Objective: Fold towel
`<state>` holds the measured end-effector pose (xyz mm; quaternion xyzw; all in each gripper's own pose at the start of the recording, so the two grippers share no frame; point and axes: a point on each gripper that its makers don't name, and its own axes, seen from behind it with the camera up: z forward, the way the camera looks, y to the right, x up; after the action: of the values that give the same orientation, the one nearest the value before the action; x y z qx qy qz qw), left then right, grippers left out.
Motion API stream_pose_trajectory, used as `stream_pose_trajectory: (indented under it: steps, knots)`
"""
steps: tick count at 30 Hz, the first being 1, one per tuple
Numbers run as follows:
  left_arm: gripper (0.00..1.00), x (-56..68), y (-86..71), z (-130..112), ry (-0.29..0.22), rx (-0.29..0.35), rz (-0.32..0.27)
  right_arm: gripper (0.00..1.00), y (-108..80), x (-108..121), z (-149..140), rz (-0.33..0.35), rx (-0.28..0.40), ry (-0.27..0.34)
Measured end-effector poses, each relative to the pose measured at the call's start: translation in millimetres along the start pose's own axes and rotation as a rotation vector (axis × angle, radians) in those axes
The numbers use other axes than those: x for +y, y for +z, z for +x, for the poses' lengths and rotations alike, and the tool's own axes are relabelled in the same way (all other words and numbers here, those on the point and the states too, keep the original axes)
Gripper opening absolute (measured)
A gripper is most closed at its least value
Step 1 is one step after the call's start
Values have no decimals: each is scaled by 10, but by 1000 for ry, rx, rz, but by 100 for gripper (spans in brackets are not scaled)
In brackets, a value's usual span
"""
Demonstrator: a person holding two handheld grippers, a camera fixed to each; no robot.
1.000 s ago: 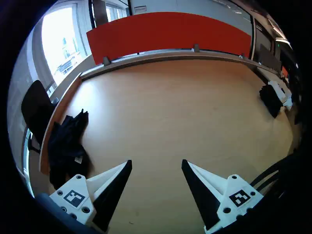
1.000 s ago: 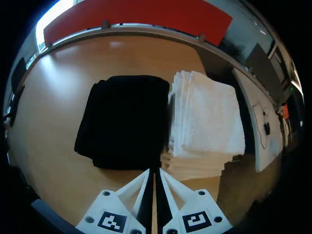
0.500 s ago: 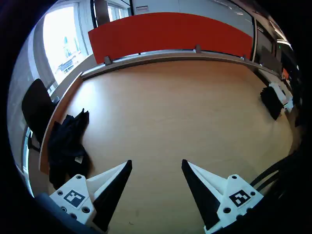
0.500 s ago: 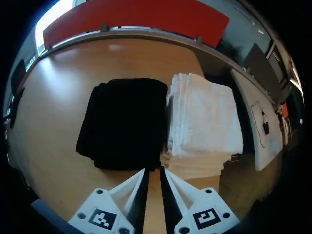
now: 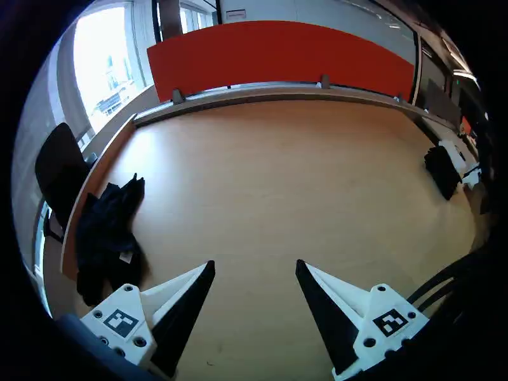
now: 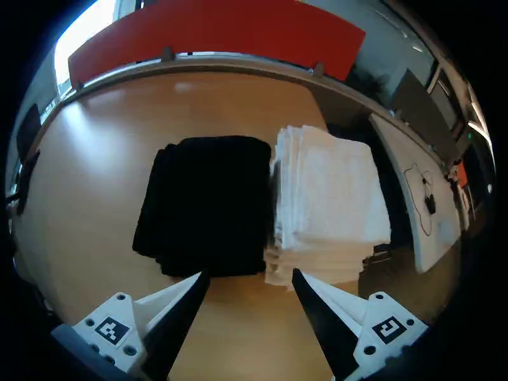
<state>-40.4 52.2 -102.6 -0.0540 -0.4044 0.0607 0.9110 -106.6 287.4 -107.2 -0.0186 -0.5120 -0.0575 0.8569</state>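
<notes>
In the right gripper view a stack of folded black towels [image 6: 206,203] lies on the wooden table [image 6: 95,159], with a stack of folded white towels [image 6: 327,203] touching its right side. My right gripper [image 6: 249,279] stands open just before the near edges of both stacks, holding nothing. In the left gripper view my left gripper [image 5: 254,270] is open over bare table [image 5: 279,171]. A crumpled dark cloth [image 5: 108,235] lies at the table's left edge. Far right, the black stack [image 5: 441,171] and white stack [image 5: 463,159] look small.
A red divider panel [image 5: 279,57] runs along the table's far edge. A black chair [image 5: 57,171] stands left of the table by bright windows. In the right gripper view a white side table [image 6: 419,209] with a cable on it stands at the right.
My right gripper has opened from shut to wide apart and drawn back slightly from the two stacks. The left gripper view has shifted only a little.
</notes>
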Motion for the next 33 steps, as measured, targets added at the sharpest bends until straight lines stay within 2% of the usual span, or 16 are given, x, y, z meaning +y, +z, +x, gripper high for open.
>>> stream_pose_trajectory:
  steps: [10, 17, 22, 27, 33]
  knots:
    - [94, -37, -29, -17, -20, 8, 8, 100, -90, -235, 142, 21, 53, 25]
    - [94, -39, -47, 11, -41, 22, 10, 100, -187, -515, 337, 61, 106, 59]
    - [94, -37, -62, 55, -47, 35, 11, 100, -266, -749, 465, 91, 149, 50]
    - [94, -45, -78, 92, -56, 46, 13, 100, -346, -974, 632, 107, 207, 50]
    - [94, -62, -82, 118, -70, 53, 15, 100, -423, -1132, 854, 102, 293, 95]
